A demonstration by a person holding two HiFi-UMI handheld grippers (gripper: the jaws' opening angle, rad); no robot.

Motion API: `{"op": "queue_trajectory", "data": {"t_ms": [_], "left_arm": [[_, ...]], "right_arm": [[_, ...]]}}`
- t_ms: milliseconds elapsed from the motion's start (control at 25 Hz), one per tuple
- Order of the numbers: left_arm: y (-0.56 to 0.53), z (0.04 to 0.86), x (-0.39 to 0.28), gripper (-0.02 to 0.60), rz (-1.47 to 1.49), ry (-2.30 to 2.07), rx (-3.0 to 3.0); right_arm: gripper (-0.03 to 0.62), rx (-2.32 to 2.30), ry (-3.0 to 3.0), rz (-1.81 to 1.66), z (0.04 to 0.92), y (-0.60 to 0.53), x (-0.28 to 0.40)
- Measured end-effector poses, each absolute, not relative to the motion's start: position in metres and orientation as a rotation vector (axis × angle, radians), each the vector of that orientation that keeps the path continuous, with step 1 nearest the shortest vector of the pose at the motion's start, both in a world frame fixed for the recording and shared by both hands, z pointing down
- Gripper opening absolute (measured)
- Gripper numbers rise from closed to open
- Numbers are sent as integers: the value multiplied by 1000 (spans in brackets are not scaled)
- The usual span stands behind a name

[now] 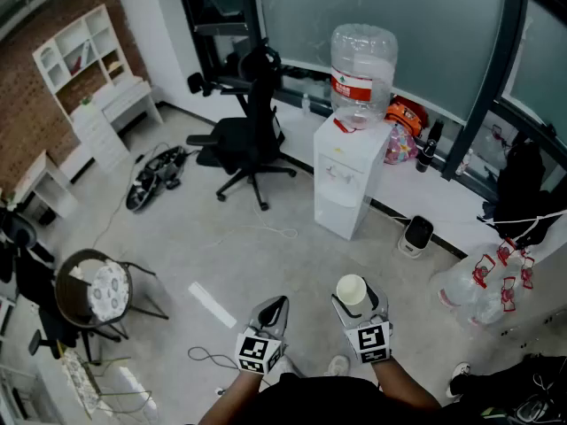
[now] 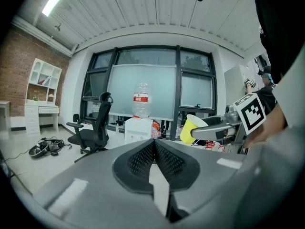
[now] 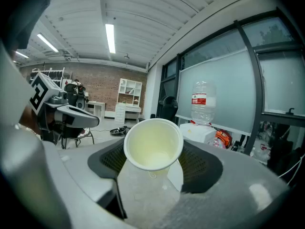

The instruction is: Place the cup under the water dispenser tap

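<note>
A yellow paper cup [image 1: 352, 289] with a white rim stands upright in my right gripper [image 1: 357, 303], whose pads press on its sides; in the right gripper view the cup [image 3: 153, 144] is empty. The left gripper view shows the same cup [image 2: 189, 129] off to its right. My left gripper [image 1: 274, 311] is shut with nothing between its pads. The white water dispenser [image 1: 348, 177] stands across the floor ahead, a clear bottle [image 1: 362, 73] with a red label on top. It also shows far off as the dispenser [image 2: 138, 127] and the dispenser [image 3: 202, 130]. Both grippers are well short of it.
A black office chair [image 1: 247, 131] stands left of the dispenser. A round stool [image 1: 92, 288] is at the left, cables [image 1: 158, 173] lie on the floor. Empty water bottles [image 1: 478, 290] sit at the right and a small black heater [image 1: 415, 235] near the wall ledge.
</note>
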State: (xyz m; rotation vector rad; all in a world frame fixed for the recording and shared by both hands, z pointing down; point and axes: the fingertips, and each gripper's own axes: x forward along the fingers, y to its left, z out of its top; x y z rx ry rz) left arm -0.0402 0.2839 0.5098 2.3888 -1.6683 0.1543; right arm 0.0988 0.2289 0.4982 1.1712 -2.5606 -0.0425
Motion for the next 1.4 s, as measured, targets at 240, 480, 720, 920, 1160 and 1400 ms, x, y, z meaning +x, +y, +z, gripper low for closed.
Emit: {"op": "queue_trajectory", "data": {"t_ms": [240, 480, 720, 920, 1160, 1400], "left_arm": [[281, 514, -54, 14, 137, -1692, 2394], [283, 520, -72, 14, 174, -1656, 2375], [279, 523, -101, 14, 141, -1662, 2420], [274, 525, -122, 14, 138, -1624, 2455], [254, 529, -133, 14, 128, -1556, 2487], [222, 529, -117, 14, 150, -1456, 2520]], "right_arm": [[334, 1160, -2555, -31, 505, 229, 87], [344, 1151, -2565, -46, 503, 230, 64], [344, 1176, -2592, -25, 507, 228, 39], [342, 1212, -2587, -37, 503, 225, 19], [342, 1196, -2577, -50, 505, 211, 1], [342, 1183, -2561, -32, 511, 172, 4]]}}
